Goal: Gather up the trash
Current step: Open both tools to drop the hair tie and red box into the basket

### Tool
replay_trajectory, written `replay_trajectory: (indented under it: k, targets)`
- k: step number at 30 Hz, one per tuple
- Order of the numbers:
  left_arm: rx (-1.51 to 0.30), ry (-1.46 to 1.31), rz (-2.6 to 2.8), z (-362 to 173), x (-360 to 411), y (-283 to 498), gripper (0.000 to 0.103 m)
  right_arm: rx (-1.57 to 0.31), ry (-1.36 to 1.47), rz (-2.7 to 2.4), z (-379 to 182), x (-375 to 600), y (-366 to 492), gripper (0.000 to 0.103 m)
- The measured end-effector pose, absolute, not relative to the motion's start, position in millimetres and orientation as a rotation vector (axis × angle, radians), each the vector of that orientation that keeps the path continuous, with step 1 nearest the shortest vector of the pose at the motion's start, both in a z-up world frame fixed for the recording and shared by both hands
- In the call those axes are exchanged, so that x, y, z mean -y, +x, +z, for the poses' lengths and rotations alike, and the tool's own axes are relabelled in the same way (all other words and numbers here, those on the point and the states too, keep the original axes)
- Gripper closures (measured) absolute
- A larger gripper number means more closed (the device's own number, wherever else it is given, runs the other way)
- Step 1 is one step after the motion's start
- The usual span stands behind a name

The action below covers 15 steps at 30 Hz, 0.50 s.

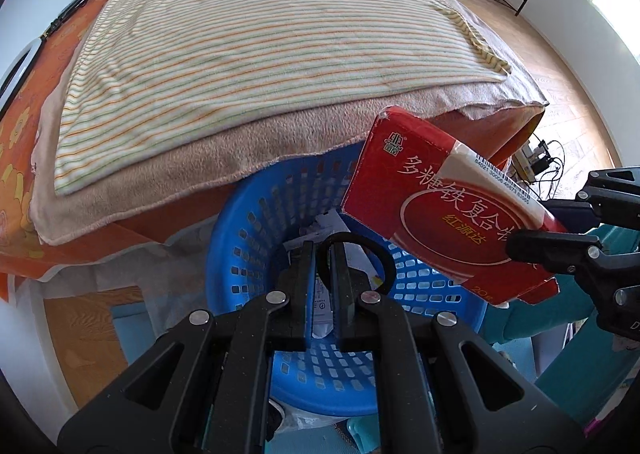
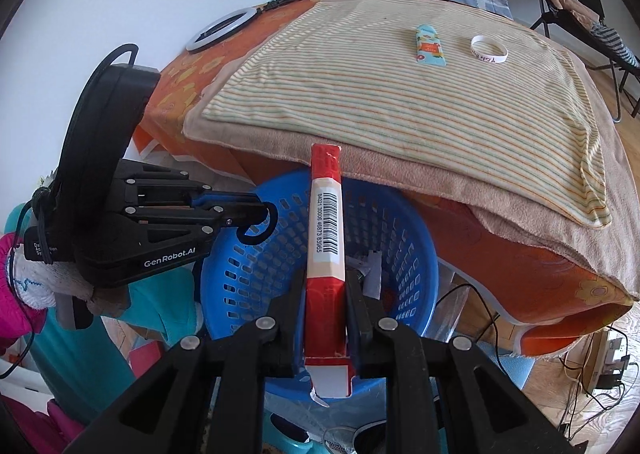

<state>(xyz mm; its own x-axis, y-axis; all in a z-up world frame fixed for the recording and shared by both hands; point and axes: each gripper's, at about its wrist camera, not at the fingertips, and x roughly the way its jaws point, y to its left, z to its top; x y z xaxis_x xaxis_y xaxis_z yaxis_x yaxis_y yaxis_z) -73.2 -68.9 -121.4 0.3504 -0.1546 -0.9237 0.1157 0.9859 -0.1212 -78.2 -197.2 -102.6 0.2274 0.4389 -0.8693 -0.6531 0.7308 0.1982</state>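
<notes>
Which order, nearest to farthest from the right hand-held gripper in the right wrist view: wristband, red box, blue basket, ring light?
1. Red box: clamped in the right hand-held gripper.
2. Blue basket: just below and ahead.
3. Wristband: far right on the striped blanket.
4. Ring light: far left on the bed; too close to call against the wristband.

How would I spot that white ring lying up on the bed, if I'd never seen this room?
Start at the striped blanket spread over the bed above the blue basket. Near its far edge lie two small things side by side: a flat, colourful packet and the white ring. The ring is the one on the right, a thin open hoop with small dark lettering on its band.
</notes>
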Motion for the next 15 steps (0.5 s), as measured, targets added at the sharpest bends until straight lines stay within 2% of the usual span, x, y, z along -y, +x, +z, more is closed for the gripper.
replay_trajectory:
  k: [15]
  targets:
    - [-1.275, -0.024, -0.161, -147.1, 70.9, -76.8, 0.098, -1.182, -0.233, 0.748, -128.3, 193.6, -70.9, 0.085]
